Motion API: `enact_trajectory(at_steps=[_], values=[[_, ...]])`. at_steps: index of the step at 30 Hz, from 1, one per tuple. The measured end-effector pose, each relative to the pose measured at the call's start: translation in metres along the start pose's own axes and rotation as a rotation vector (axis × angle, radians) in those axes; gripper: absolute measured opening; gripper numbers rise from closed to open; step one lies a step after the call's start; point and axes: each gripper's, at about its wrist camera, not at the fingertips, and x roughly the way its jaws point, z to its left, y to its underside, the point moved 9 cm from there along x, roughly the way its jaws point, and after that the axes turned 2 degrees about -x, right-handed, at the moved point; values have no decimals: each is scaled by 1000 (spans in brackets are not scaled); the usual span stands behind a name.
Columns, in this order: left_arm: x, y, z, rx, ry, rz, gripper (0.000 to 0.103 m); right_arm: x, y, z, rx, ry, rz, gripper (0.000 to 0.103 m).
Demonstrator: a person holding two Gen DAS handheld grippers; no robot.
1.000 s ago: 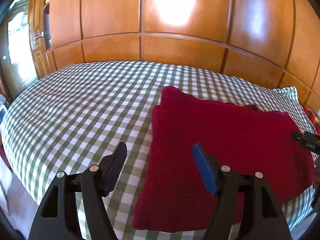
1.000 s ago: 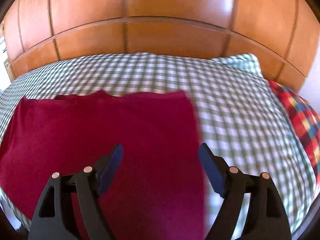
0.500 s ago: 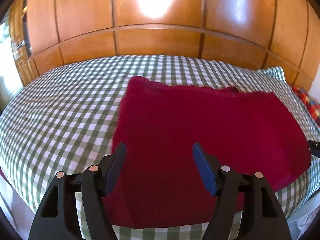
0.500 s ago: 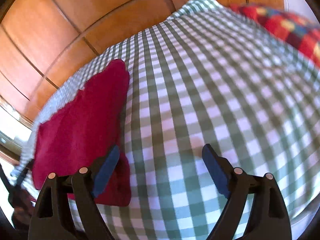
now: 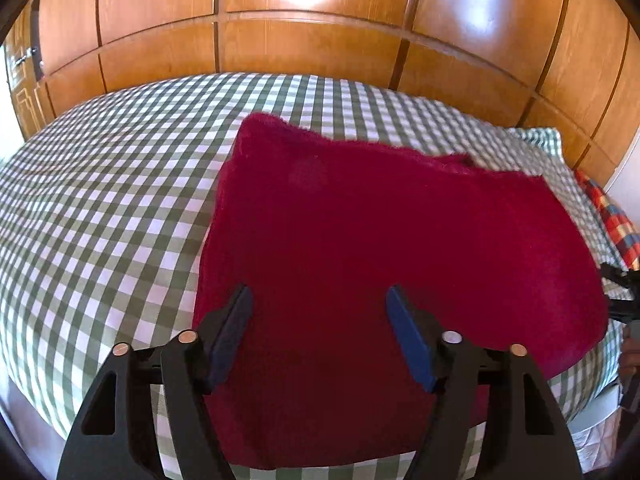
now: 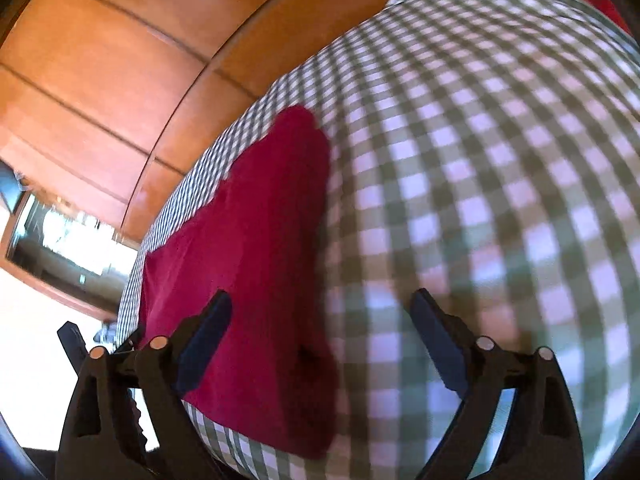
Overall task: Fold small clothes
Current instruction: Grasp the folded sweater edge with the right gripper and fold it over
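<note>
A dark red garment [image 5: 384,256] lies flat on a green-and-white checked bed [image 5: 100,216], folded into a rough rectangle. My left gripper [image 5: 320,316] is open and empty, hovering above the garment's near edge. In the right wrist view the garment [image 6: 256,264] sits left of centre on the checked sheet [image 6: 500,180]. My right gripper [image 6: 320,320] is open and empty, tilted, straddling the garment's right edge close to the bed. Part of the right gripper shows at the right edge of the left wrist view [image 5: 624,292].
A wooden panelled wall [image 5: 320,32] runs behind the bed. A checked pillow [image 5: 540,140] and a red plaid cloth [image 5: 612,216] lie at the bed's far right. The bed's near edge [image 5: 32,412] drops off at the lower left. A bright window [image 6: 68,240] is at left.
My left gripper swung right, and now looks down over the garment. My right gripper swung right and tilted, ending low at the garment's right edge. Both stayed open.
</note>
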Motion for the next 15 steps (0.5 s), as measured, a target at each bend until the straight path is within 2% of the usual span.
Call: enact_trajectory(at_steps=[2, 4, 6, 8, 10, 11, 13, 15], values=[[-6, -4, -4, 8, 14, -29, 59, 14, 1, 16, -38, -32, 42, 82], [-10, -6, -6, 25, 12, -50, 52, 26, 3, 26, -73, -26, 68, 82], [-8, -6, -6, 35, 8, -42, 49, 37, 2, 33, -94, -14, 84, 82], [-5, -6, -2, 13, 11, -30, 39, 45, -2, 40, -99, -12, 96, 79], [-4, -8, -2, -4, 30, -23, 35, 54, -4, 44, -115, 6, 106, 63], [-4, -10, -5, 4, 37, -27, 35, 59, -4, 48, -123, 6, 118, 49], [1, -13, -9, 50, -11, -17, 35, 68, -3, 58, -134, 7, 130, 39], [14, -11, -9, 55, -24, 22, 35, 67, -2, 67, -142, 1, 132, 29]])
